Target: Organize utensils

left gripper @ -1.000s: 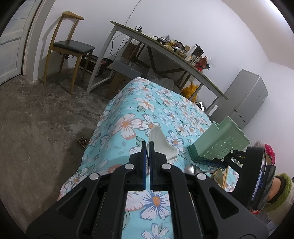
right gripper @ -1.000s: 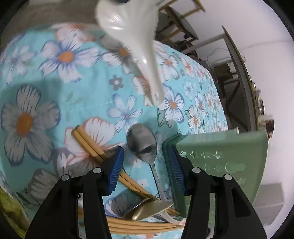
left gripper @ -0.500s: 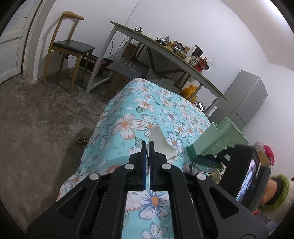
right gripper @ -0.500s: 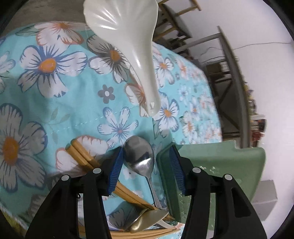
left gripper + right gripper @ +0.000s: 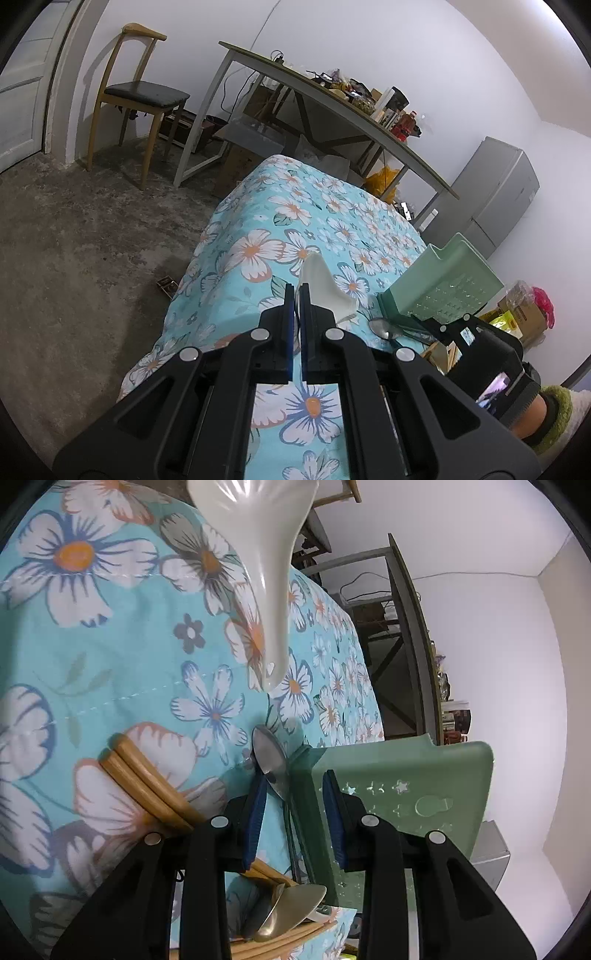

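Observation:
My left gripper (image 5: 297, 290) is shut on a white ceramic spoon (image 5: 325, 286), held above the floral tablecloth. In the right wrist view this white spoon (image 5: 266, 572) hangs in from the top edge. A metal spoon (image 5: 271, 762) lies on the cloth against the corner of a green plastic basket (image 5: 406, 775). My right gripper (image 5: 292, 779) is low over it and its jaws are closing. The spoon's neck and the basket's corner lie between them, and the pads do not press on either. The metal spoon (image 5: 384, 328) also shows in the left wrist view.
Wooden chopsticks (image 5: 147, 775) lie left of the right gripper. A second metal spoon (image 5: 291, 904) and more chopsticks rest under it. The green basket (image 5: 443, 280) lies on its side at the table's right. A chair (image 5: 142, 92), a cluttered desk and a grey fridge stand beyond.
My right gripper has sunk and tilted toward the metal spoon, and its jaws have narrowed around the spoon's neck. The left gripper and its white spoon have stayed put.

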Motion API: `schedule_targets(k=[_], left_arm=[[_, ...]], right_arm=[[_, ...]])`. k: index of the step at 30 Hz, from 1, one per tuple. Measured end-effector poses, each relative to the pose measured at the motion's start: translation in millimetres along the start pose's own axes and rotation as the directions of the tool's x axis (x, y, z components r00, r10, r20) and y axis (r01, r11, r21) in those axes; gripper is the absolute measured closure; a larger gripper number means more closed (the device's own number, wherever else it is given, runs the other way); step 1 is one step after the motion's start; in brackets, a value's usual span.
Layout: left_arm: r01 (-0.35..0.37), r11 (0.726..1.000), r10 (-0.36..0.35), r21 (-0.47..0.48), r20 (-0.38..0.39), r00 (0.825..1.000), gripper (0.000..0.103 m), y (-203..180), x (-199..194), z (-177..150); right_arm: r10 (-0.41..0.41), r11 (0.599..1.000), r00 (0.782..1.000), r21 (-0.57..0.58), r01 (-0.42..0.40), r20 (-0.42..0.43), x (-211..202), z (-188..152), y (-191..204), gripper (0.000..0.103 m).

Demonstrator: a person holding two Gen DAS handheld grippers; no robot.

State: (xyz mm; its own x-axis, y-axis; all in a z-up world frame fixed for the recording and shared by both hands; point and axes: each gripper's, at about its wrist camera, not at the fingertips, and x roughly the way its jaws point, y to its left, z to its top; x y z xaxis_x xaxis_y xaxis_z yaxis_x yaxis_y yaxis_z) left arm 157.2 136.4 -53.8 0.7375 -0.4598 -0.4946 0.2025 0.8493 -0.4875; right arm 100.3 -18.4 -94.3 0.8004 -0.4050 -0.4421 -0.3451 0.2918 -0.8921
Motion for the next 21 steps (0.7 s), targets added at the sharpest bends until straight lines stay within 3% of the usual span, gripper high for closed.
schedule_targets(k=[5,7,10,21], left_arm=[[0.0,1.0,0.001,0.008,-0.01,1.0,0.101,-1,3,0],[-0.003,1.0,0.003,0.012,-0.01,1.0,0.101,-3,4,0],[-0.008,1.0,0.008,0.017,-0.007,1.0,0.101,-4,3,1],[-0.027,0.996,0.022,0.082,0.053,0.998,0.101,-23,-17,11]], right_arm=[[-0.011,1.0,0.999,0.006,0.01,0.043,2,6,1,0.072],[-0.008,1.0,0.998,0.012,0.008,0.059,5,8,0,0.079],[-0.004,1.0,0.997,0.031,0.002,0.077,8,9,-1,0.1],[-0.001,0.987,0.983,0.161,-0.029,0.184,-30,-5,-31,0.101]])
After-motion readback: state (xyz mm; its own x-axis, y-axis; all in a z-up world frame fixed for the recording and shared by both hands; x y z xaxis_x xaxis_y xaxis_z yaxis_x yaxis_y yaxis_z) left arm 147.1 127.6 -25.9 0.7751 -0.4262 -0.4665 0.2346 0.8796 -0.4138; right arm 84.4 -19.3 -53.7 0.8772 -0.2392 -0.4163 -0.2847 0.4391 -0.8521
